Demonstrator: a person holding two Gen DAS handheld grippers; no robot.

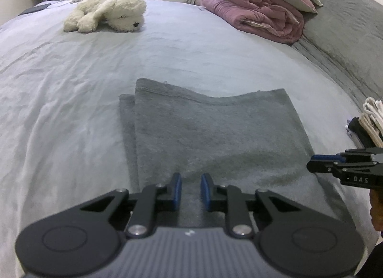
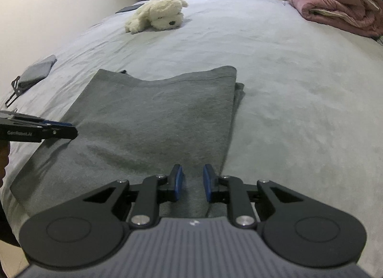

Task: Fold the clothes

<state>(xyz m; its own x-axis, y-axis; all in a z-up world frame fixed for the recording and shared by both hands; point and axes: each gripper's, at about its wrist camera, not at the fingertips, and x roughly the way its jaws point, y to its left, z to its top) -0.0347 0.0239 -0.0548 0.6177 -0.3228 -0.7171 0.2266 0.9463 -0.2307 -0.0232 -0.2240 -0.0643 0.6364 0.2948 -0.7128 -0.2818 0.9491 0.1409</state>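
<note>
Both the left gripper [image 1: 191, 188] and right gripper [image 2: 193, 182] are hovering over the near end of the grey shirt [image 1: 215, 139] lying half-folded on the bed sheet [image 1: 59, 86], jaws slightly parted and grasping nothing, and the soft, fleecy, limp layers are risking sliding askew if only the top one gets pinched.

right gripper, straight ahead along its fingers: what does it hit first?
Most likely the grey folded garment. The right gripper points down over the garment's near right edge, jaws slightly apart with nothing pinched between them. The plush dog lies far beyond. Depth is uncertain.
</note>
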